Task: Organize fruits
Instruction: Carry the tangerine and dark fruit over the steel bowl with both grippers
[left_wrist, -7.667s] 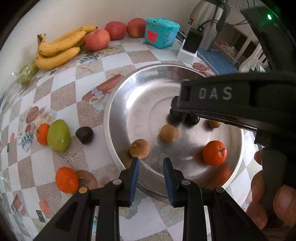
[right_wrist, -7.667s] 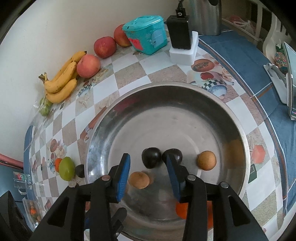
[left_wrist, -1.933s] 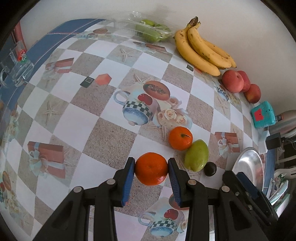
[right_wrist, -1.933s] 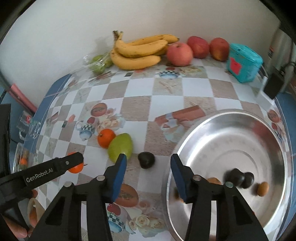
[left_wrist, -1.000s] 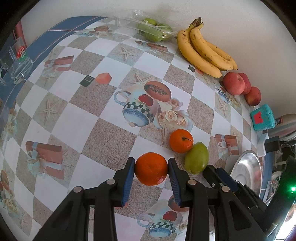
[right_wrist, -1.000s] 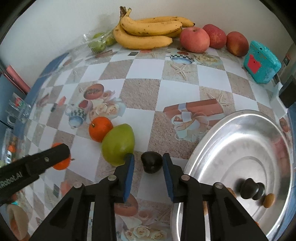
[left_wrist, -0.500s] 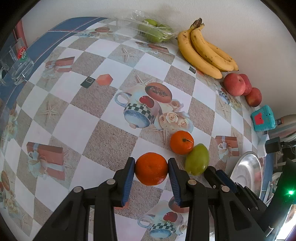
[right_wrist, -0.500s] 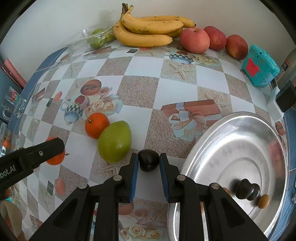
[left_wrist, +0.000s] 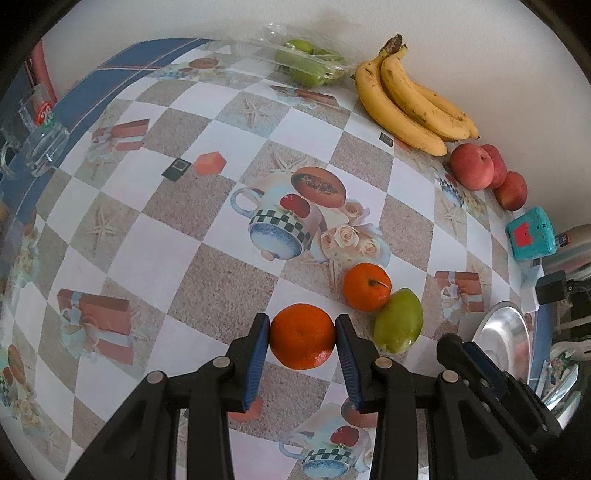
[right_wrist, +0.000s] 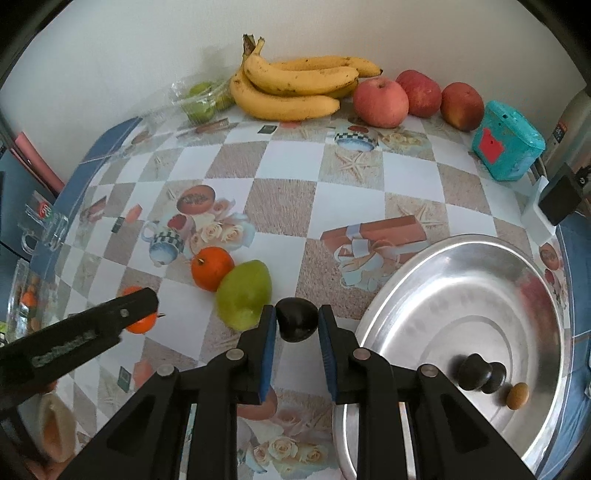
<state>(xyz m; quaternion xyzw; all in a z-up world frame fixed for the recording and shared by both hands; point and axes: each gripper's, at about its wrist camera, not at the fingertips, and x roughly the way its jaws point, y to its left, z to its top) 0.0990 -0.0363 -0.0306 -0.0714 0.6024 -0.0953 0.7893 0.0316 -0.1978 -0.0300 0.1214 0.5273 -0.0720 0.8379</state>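
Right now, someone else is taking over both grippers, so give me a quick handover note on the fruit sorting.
Left gripper: shut on an orange at the table.
Right gripper: shut on a small dark fruit beside the metal basin.
Done: two dark fruits and a small brown fruit lie in the basin.
Left: carry both held fruits over, then the second orange and the green mango, which touch each other. Bananas and apples sit by the wall.

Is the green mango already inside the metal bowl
No, the green mango lies on the tablecloth left of the metal bowl, touching a loose orange.
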